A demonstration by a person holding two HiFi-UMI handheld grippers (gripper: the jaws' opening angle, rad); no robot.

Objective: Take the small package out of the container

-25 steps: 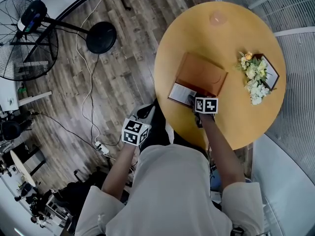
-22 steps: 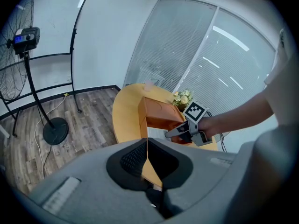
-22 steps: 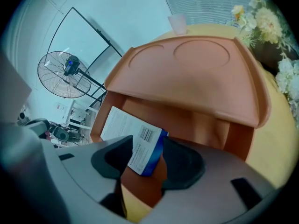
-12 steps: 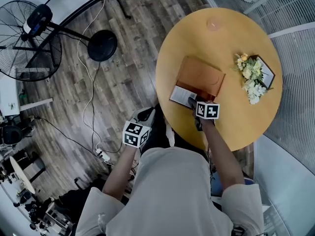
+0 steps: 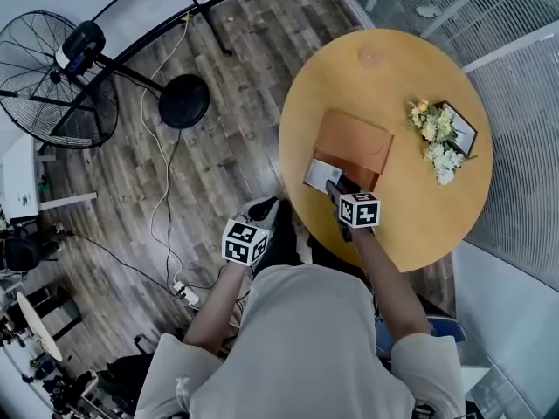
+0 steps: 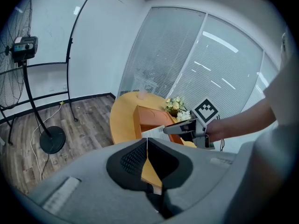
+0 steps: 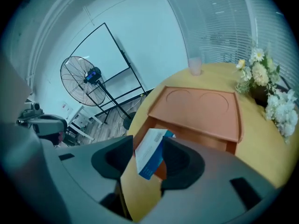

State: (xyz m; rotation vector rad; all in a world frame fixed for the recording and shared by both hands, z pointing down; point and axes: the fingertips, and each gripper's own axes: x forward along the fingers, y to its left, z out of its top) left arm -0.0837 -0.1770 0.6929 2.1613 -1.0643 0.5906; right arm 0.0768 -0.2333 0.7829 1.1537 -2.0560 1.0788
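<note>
We pinch the small white-and-blue package (image 7: 150,152) in our right tongs (image 5: 336,190) before the flat orange container (image 5: 354,145), left tongs (image 6: 146,160) pressed together; the tilted grip may let it slip.

No legible text in any view. Package (image 7: 149,152): faint print on white face, too small and blurred to read. Left marker cube (image 5: 245,241), right marker cube (image 5: 359,209): black-and-white square patterns only, not letters or digits.
</note>
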